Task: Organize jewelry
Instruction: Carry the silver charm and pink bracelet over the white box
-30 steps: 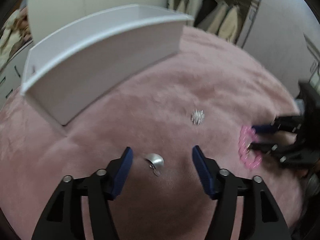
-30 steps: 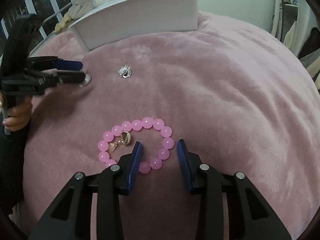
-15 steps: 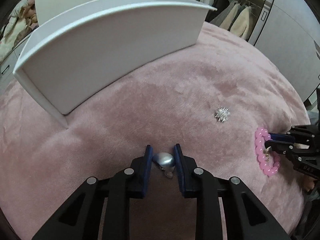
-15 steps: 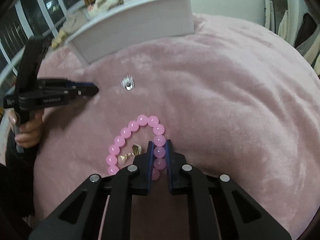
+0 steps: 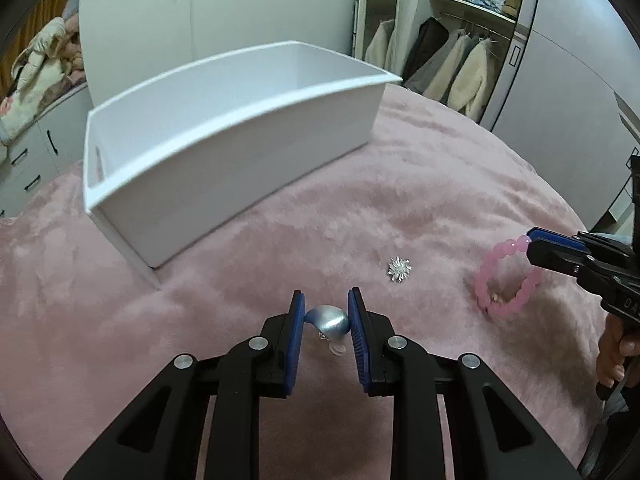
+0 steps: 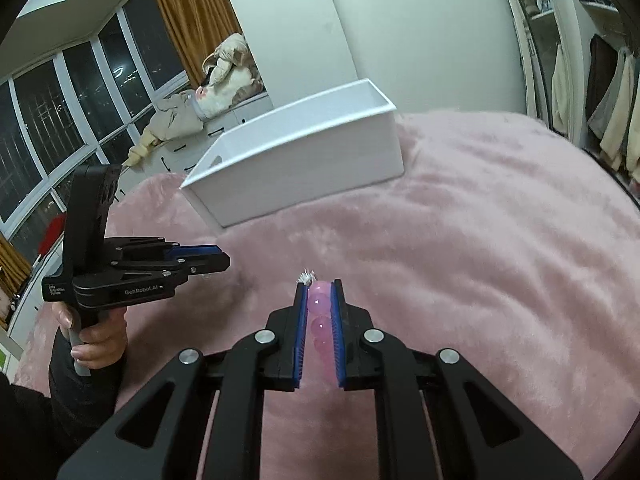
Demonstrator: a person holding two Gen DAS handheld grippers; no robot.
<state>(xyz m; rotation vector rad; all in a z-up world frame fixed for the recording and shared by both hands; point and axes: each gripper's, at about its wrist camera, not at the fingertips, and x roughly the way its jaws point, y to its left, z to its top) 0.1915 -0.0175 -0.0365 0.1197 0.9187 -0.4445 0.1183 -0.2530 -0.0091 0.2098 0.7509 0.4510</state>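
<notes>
My left gripper (image 5: 326, 312) is shut on a silver earring (image 5: 330, 322) and holds it above the pink blanket (image 5: 240, 320); the gripper also shows in the right wrist view (image 6: 216, 258). My right gripper (image 6: 319, 294) is shut on a pink bead bracelet (image 6: 320, 312), which hangs from it in the left wrist view (image 5: 506, 280). A gold earring (image 5: 496, 299) lies on the blanket seen through the bracelet's loop. A silver spiky brooch (image 5: 399, 269) lies on the blanket between the grippers. An open white box (image 5: 224, 140) stands behind them.
The pink blanket (image 6: 480, 240) covers the whole work surface. A wardrobe with hanging clothes (image 5: 452, 60) stands at the back right, drawers (image 5: 28, 160) at the left. Windows (image 6: 60, 120) and piled clothes are at the left in the right wrist view.
Both grippers closed, the left on the silver earring and the right on the bracelet. Both then lifted their pieces off the blanket, and the gold earring stayed down.
</notes>
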